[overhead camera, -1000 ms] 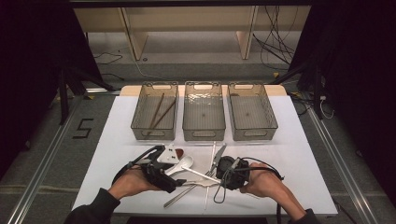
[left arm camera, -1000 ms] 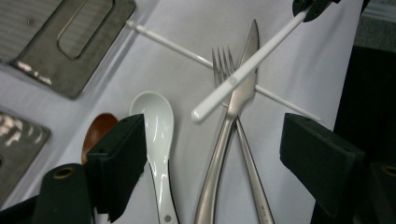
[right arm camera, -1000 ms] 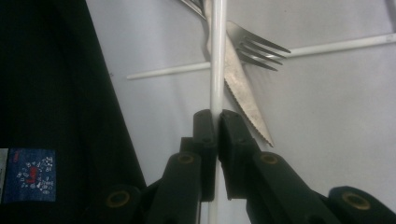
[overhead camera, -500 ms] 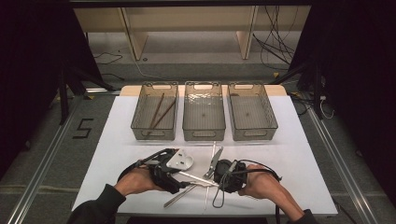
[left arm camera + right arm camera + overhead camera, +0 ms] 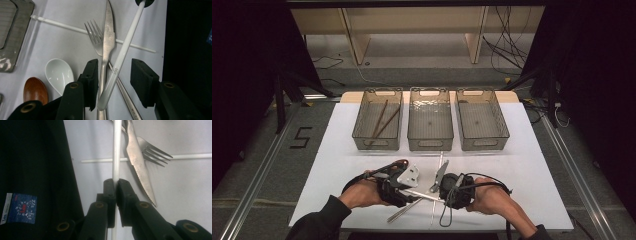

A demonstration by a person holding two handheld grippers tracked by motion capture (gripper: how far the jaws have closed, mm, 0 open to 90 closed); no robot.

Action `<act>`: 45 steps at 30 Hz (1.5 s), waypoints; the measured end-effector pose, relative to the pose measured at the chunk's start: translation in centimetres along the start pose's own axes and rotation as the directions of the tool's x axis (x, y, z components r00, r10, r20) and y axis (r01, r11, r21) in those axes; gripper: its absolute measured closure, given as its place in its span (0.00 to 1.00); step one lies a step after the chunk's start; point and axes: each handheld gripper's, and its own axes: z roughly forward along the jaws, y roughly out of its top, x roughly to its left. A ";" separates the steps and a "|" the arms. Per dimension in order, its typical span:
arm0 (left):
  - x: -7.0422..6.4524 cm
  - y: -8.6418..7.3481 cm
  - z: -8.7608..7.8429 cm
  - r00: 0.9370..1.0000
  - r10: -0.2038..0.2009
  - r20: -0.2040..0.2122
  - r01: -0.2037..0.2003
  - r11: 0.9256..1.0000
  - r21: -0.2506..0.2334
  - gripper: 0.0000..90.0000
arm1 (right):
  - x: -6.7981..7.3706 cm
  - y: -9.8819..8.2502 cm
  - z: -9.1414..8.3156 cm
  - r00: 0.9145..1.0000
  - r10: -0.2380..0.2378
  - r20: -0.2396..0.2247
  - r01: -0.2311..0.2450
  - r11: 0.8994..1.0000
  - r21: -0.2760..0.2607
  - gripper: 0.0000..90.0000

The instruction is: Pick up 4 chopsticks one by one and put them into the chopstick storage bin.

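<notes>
While the right gripper (image 5: pixel 116 185) pinches a white stick (image 5: pixel 116 150) between its pressed-together pads, the left gripper (image 5: pixel 113 80) stands with its jaws apart around the far end of that stick (image 5: pixel 120 60); these jaws have just been closing, and the pads do not yet touch it. The stick spans the gap between both grippers near the front edge of the white table (image 5: pixel 532 170), crossing above a knife (image 5: pixel 108 37) and a fork (image 5: pixel 96 37); a white spoon (image 5: pixel 58 73) and a wooden spoon (image 5: pixel 35 90) lie beside them.
</notes>
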 end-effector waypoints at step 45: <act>0.7 -2.5 -2.0 0.996 -0.091 0.006 0.091 0.996 0.000 0.92 | -3.2 -2.4 -4.0 0.953 0.281 0.114 -0.237 0.924 -0.301 0.40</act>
